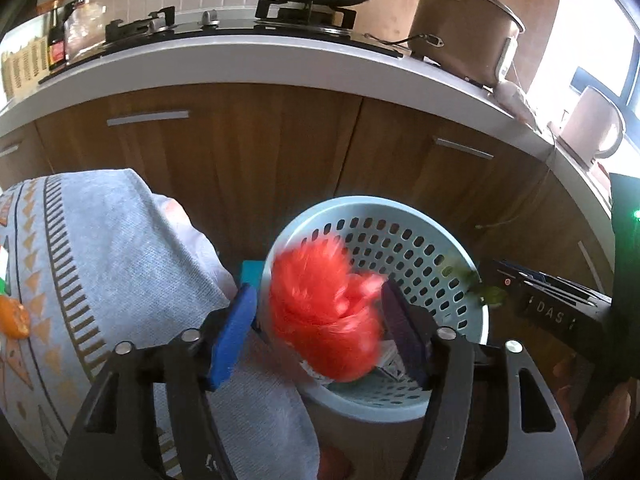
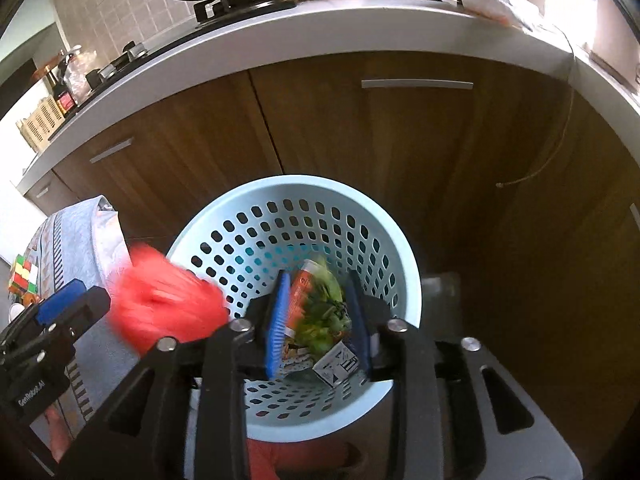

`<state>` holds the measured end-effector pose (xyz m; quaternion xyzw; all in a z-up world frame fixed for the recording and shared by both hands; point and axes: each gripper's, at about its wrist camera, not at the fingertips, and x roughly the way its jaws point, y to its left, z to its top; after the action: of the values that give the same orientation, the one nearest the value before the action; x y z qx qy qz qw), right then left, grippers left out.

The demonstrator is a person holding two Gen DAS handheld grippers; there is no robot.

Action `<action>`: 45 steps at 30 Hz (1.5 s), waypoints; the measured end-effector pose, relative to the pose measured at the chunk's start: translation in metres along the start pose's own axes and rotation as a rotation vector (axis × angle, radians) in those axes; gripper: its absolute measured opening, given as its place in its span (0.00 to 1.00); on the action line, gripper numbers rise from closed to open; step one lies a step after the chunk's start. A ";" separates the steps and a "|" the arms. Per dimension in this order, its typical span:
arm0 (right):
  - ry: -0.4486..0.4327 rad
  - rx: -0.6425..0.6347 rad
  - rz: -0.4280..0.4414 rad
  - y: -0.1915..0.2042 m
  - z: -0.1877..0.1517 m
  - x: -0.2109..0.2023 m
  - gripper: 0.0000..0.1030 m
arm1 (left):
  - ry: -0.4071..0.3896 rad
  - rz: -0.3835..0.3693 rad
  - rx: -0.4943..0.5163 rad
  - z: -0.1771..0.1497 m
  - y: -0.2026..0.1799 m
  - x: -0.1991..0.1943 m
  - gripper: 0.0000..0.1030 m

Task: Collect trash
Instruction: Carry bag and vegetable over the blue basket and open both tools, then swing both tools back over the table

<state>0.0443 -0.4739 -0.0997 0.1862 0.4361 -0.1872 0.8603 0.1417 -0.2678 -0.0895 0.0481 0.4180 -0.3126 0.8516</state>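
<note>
We are midway through the collecting, with both pieces of trash at the pale blue perforated basket [image 2: 296,200] that stands on the floor in front of the wooden cabinets [image 2: 328,120]. Our right gripper [image 2: 318,320] reaches down into the basket's mouth, its jaws clenched on a green and orange snack wrapper [image 2: 320,312]; the wrapper hangs between the blue pads, inside the rim, not yet let go. Our left gripper [image 1: 316,328] hovers at the basket's near-left rim with its jaws spread wide, and the crumpled red plastic bag [image 1: 320,312] sits between them. The bag is blurred in both views, so we cannot say for certain whether it is dropping free or just touching one pad; we judge it released and on its way in.

Printed paper [image 1: 388,360] shows under the red bag inside the basket, which suggests some trash is already in.

What is left, as far as we can see: the wrapper must be released. On the cloth-covered surface [image 1: 120,260] to our left lie an orange piece [image 1: 14,316] and a puzzle cube [image 2: 23,278]; whether either counts as trash we cannot tell.
</note>
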 end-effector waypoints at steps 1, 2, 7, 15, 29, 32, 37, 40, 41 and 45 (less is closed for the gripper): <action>-0.003 0.000 -0.003 -0.001 0.000 0.000 0.42 | 0.004 -0.001 0.003 -0.001 0.000 0.000 0.64; -0.014 -0.003 -0.008 -0.001 0.000 -0.002 0.49 | 0.005 0.000 0.003 -0.001 0.000 0.000 0.66; -0.031 -0.022 0.009 0.008 -0.001 -0.009 0.49 | -0.010 0.008 -0.014 -0.003 0.008 -0.009 0.68; -0.053 -0.078 0.049 0.038 -0.003 -0.020 0.49 | -0.055 0.020 -0.079 -0.011 0.037 -0.038 0.68; -0.098 -0.270 0.196 0.164 -0.015 -0.044 0.49 | -0.203 0.227 -0.279 -0.051 0.153 -0.146 0.68; -0.100 -0.325 0.228 0.196 -0.022 -0.048 0.49 | -0.224 0.298 -0.332 -0.060 0.183 -0.168 0.69; -0.103 -0.402 0.270 0.239 -0.035 -0.051 0.49 | -0.241 0.391 -0.412 -0.075 0.225 -0.191 0.83; -0.100 -0.447 0.295 0.263 -0.043 -0.047 0.49 | -0.211 0.430 -0.448 -0.084 0.248 -0.190 0.89; -0.097 -0.461 0.302 0.269 -0.045 -0.046 0.49 | -0.202 0.439 -0.460 -0.086 0.255 -0.189 0.89; -0.091 -0.521 0.328 0.293 -0.055 -0.038 0.49 | -0.157 0.402 -0.495 -0.089 0.274 -0.176 0.89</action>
<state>0.1278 -0.1892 -0.0526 0.0188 0.3946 0.0639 0.9164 0.1581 0.0687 -0.0660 -0.1029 0.3965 -0.0299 0.9118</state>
